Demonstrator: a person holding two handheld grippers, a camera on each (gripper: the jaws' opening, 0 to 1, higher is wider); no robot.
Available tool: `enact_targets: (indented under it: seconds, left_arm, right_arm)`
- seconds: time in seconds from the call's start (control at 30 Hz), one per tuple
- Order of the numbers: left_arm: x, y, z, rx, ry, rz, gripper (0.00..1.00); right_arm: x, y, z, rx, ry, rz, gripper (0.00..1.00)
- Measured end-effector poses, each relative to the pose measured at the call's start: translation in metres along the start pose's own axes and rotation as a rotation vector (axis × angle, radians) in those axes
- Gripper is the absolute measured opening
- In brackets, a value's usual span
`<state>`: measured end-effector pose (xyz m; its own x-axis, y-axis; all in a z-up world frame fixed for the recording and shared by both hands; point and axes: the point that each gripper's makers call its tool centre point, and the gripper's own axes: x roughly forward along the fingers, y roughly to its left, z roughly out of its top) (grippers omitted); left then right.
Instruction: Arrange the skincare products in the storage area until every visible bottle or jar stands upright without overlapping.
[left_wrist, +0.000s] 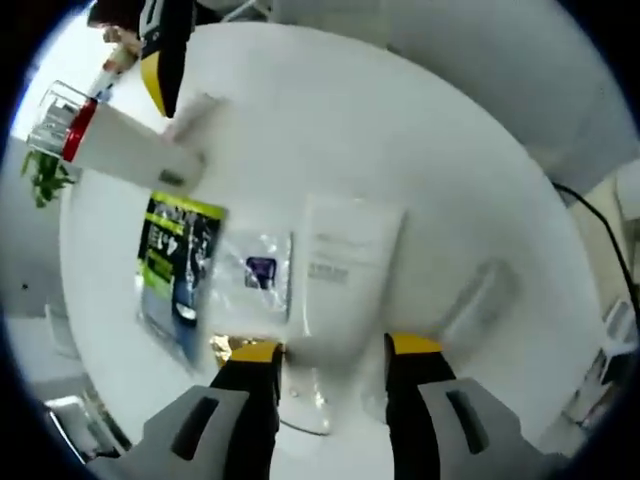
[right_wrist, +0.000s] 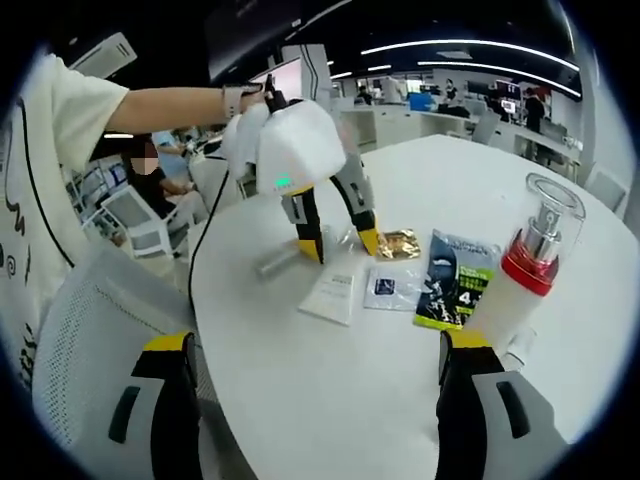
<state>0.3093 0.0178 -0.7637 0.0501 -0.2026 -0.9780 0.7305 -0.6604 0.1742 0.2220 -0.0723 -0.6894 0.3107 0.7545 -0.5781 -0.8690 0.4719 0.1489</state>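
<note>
From my left tongs (left_wrist: 330, 350) I look down on a round white counter (left_wrist: 450, 180); their yellow-tipped jaws stand apart, straddling the near end of a white sachet (left_wrist: 345, 265) that lies flat, and I see nothing clamped between them. Just beside it lie a small clear packet (left_wrist: 258, 272) with a purple mark and a dark packet with yellow-green print (left_wrist: 178, 262), with a gold foil scrap (left_wrist: 228, 347) by the left jaw. Beyond the packets the counter is bare out to its curved edge. From my right tongs (right_wrist: 315, 375), whose jaws are spread wide, I see a person's bare forearm (right_wrist: 170, 98) reaching level from the left, the left tongs tipped down over the sachets. A pump bottle (right_wrist: 525, 275) with a red collar and clear cap stands near the right jaw, though I cannot tell whether it touches. A mesh chair (right_wrist: 95, 330) sits against the near edge.
</note>
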Motion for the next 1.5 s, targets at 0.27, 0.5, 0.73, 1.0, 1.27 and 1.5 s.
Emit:
enact_targets:
  seconds: [0.27, 0.5, 0.73, 1.0, 1.27, 1.5]
  left_arm:
    - [0.002, 0.0, -0.001, 0.037, -0.034, -0.063, 0.4]
    - [0.007, -0.005, -0.001, 0.018, -0.028, -0.134, 0.35]
    - [0.008, -0.003, -0.006, 0.036, -0.087, -0.158, 0.39]
    - [0.007, -0.003, -0.012, -0.034, -0.134, -0.145, 0.35]
    - [0.008, -0.005, -0.001, -0.057, -0.122, -0.141, 0.3]
    - [0.008, -0.002, 0.003, -0.171, -0.127, -0.133, 0.29]
  right_arm:
    - [0.0, -0.002, -0.002, 0.009, -0.003, 0.005, 1.0]
    - [-0.003, -0.003, -0.001, 0.02, -0.017, 0.001, 0.99]
    - [-0.006, -0.004, -0.004, 0.029, -0.016, -0.004, 0.98]
    - [-0.008, -0.007, -0.003, 0.032, -0.021, -0.01, 0.98]
    - [-0.006, -0.004, -0.002, 0.028, -0.017, 0.0, 0.97]
    - [-0.008, -0.004, -0.003, 0.029, -0.018, -0.005, 0.96]
